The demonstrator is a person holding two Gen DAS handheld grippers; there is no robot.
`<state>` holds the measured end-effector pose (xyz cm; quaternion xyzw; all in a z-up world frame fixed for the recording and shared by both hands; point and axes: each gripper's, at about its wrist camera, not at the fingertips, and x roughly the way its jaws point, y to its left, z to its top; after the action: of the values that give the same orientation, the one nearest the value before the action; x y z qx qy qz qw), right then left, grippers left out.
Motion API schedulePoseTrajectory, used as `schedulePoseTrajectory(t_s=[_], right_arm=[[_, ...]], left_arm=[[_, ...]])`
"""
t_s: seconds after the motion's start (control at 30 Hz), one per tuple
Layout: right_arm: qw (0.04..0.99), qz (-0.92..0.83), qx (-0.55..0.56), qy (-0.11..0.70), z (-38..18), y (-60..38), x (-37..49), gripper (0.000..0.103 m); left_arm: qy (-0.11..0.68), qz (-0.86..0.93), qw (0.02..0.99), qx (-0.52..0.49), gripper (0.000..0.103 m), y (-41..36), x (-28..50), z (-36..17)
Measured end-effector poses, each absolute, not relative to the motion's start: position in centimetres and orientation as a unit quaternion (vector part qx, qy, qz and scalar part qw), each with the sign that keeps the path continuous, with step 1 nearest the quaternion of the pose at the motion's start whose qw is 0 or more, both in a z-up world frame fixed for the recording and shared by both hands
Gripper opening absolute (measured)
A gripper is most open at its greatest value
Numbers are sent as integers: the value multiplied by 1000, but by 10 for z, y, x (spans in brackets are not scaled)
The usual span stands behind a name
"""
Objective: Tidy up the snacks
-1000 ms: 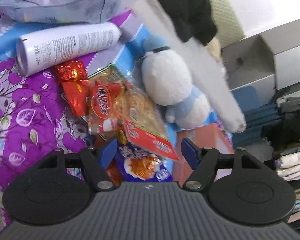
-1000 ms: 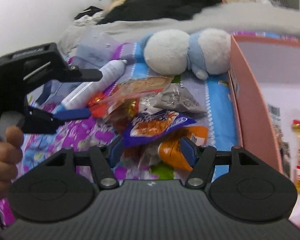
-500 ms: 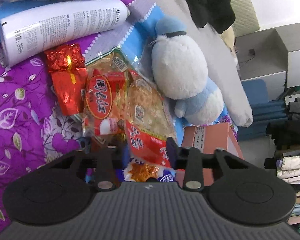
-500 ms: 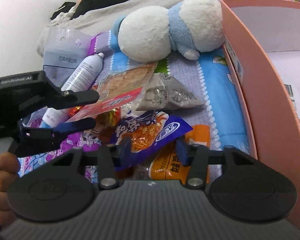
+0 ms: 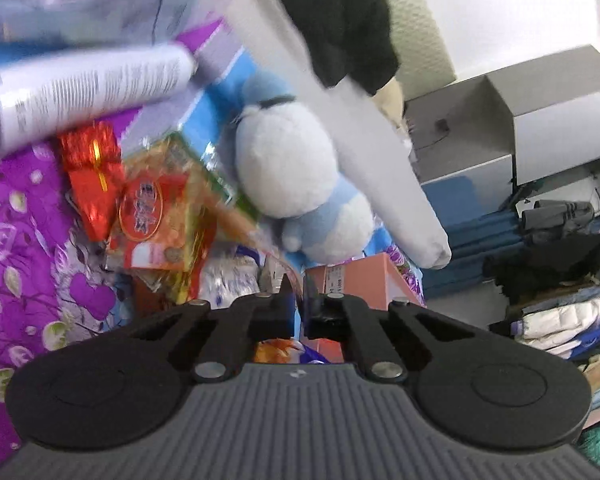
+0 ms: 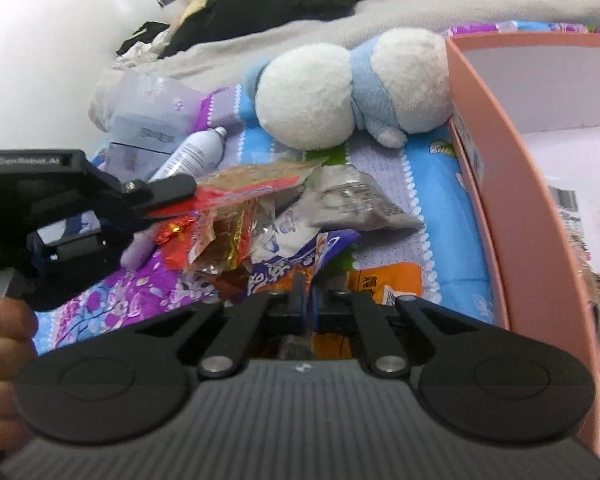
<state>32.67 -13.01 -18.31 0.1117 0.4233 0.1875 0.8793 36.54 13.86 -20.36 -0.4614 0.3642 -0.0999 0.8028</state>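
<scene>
Over the snack pile [image 6: 260, 216], both tools [image 5: 296, 296] [image 6: 310, 296] clamp wrappers

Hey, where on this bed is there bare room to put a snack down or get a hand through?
Bare bedspread lies between the grey packet and the pink box, in front of the plush toy. Another open strip is the purple floral sheet left of the red packets. The middle snack pile is crowded, both grippers in it.
</scene>
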Motion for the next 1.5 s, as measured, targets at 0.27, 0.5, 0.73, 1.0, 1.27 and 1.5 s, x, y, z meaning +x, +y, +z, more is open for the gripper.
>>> schedulePoseTrajectory(t_s=[0.27, 0.5, 0.73, 1.0, 1.27, 1.5], right_arm=[[895, 197, 109, 386, -155, -148, 277, 4], [898, 183, 106, 386, -158, -163, 225, 3], [898, 161, 118, 393, -173, -178, 181, 3], [897, 152, 114, 399, -183, -193, 158, 3], [890, 155, 94, 418, -200, -197, 134, 4], [887, 167, 67, 426, -210, -199, 119, 7]], left_arm=[[332, -97, 834, -430, 2, 129, 300, -175], [342, -60, 855, -386, 2, 122, 228, -172], [383, -35, 857, -343, 2, 115, 178, -190], [416, -9, 850, -323, 2, 111, 149, -211], [436, 1, 847, -304, 2, 110, 128, -216], [455, 15, 840, -295, 3, 106, 117, -222]])
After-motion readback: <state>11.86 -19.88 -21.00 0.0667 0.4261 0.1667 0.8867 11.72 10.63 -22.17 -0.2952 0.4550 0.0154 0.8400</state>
